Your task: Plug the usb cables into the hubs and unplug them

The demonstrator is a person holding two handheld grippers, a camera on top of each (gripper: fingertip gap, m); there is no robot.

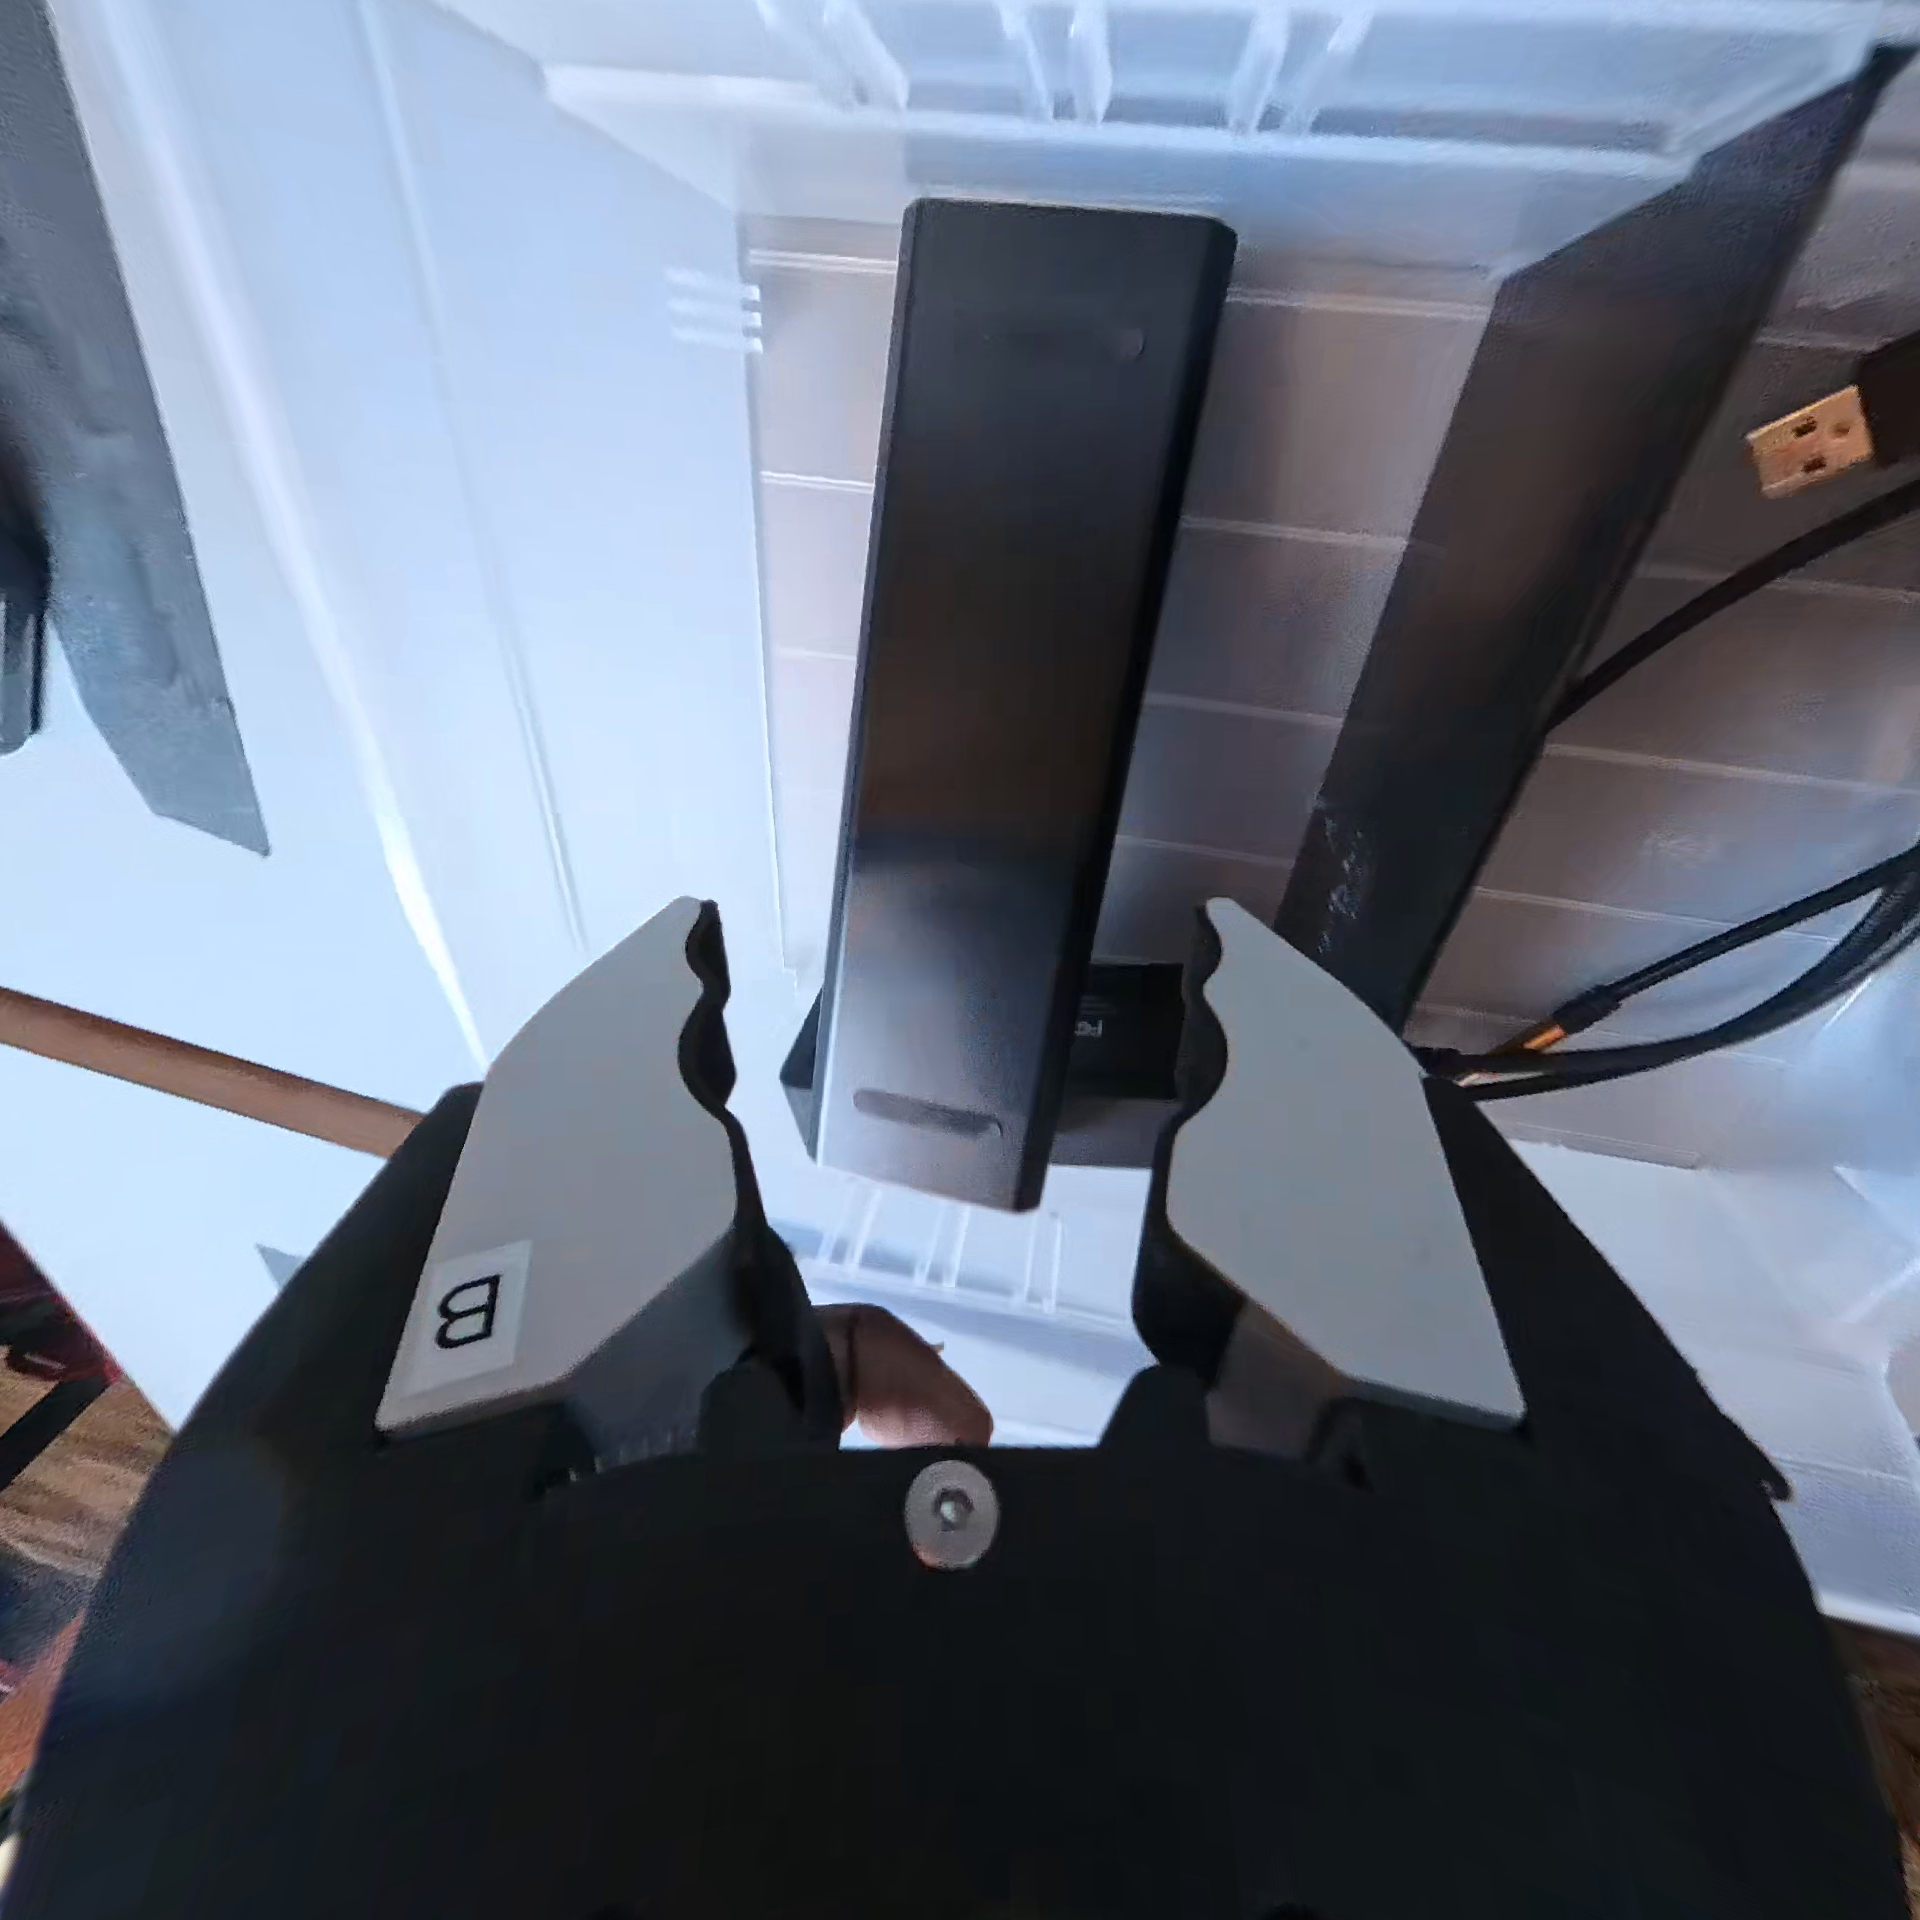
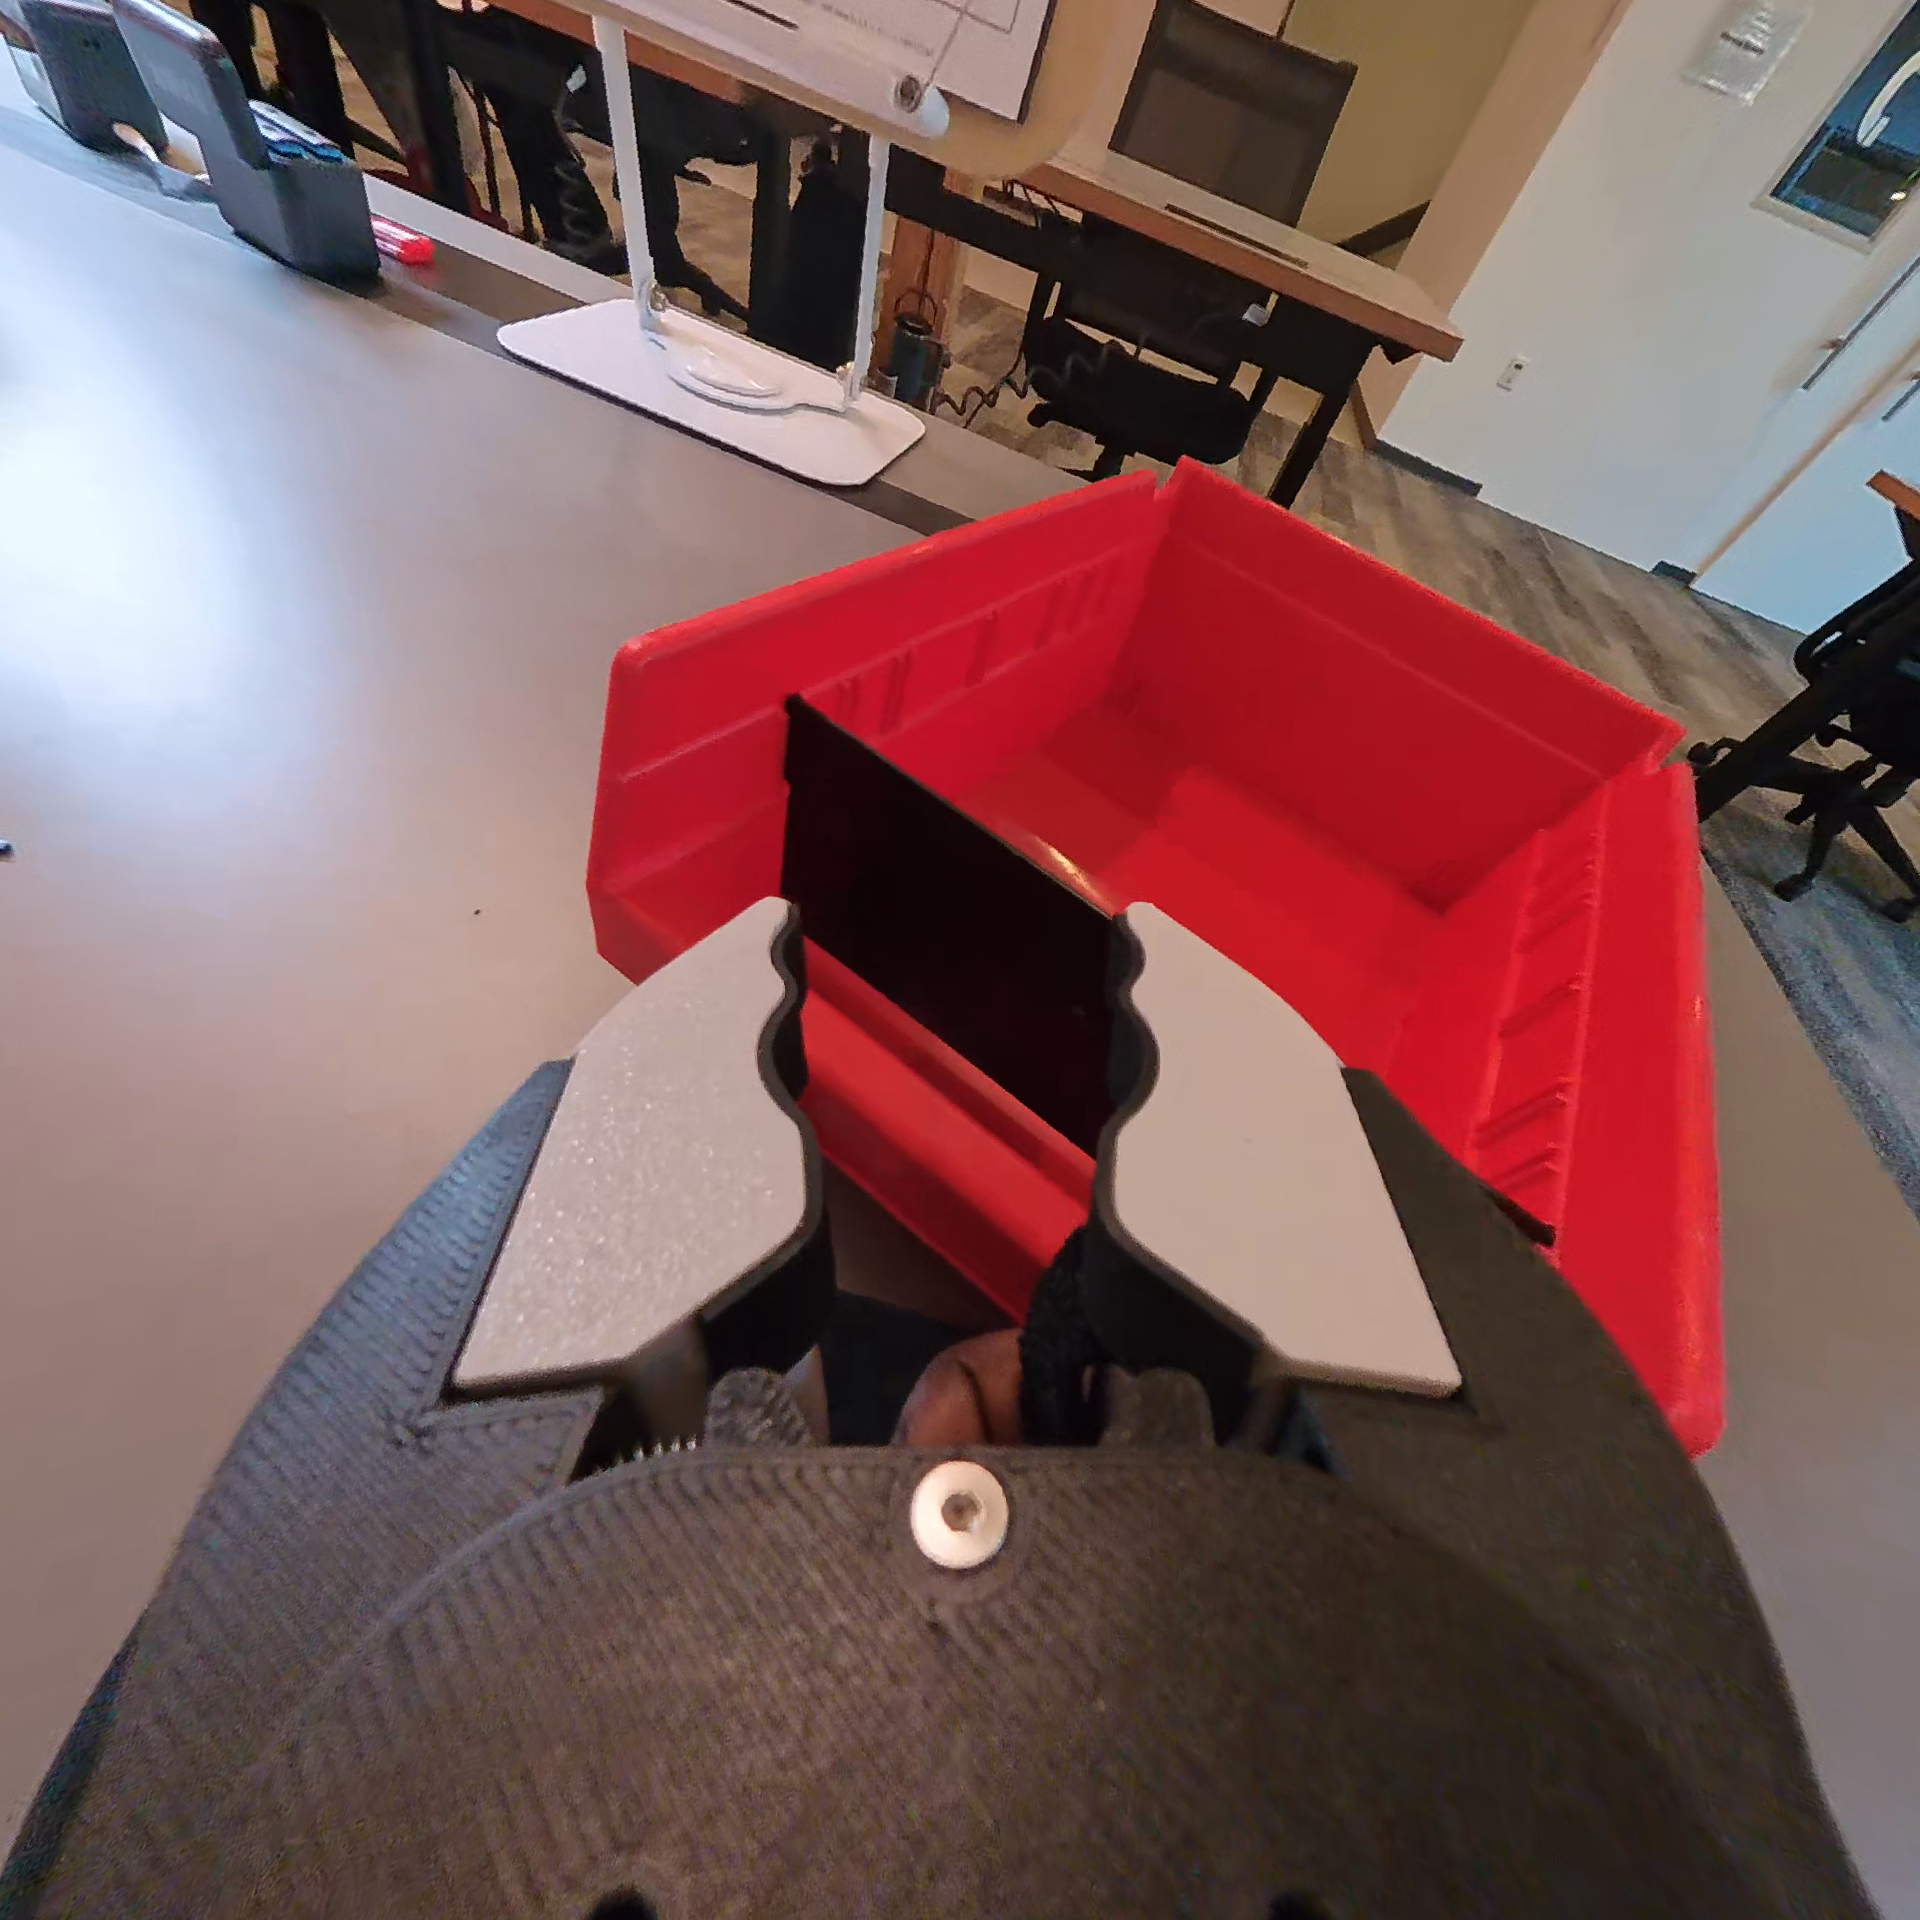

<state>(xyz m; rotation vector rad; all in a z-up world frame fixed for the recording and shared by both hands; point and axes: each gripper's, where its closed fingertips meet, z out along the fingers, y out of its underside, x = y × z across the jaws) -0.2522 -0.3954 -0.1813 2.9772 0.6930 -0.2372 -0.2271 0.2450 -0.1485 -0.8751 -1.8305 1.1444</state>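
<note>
In the left wrist view, a long dark grey hub (image 1: 1029, 665) lies lengthwise in a clear plastic bin (image 1: 623, 416). My left gripper (image 1: 956, 935) is open, its fingers on either side of the hub's near end with gaps on both sides. A USB plug (image 1: 1818, 442) with black cables (image 1: 1714, 987) lies at the right of the bin, beyond a black divider (image 1: 1558, 520). In the right wrist view, my right gripper (image 2: 956, 925) is open and empty over the near edge of a red bin (image 2: 1299, 727). No hub or cable shows in that view.
The red bin has a black divider (image 2: 935, 904) across it, and its far compartment holds nothing. It stands on a grey table (image 2: 260, 675). A white stand base (image 2: 717, 384) and dark grey boxes (image 2: 281, 197) stand at the table's far edge. Desks and chairs are beyond. The gap from one gripper's tips to the other's is roughly 65 centimetres. The long dark grey hub (image 1: 1029, 665) is closer to my left gripper, around 4 centimetres from its tips; the right tips are 60 centimetres off. The right gripper is farther from the USB plug (image 1: 1818, 442), some 50 centimetres, than the left, some 12 centimetres.
</note>
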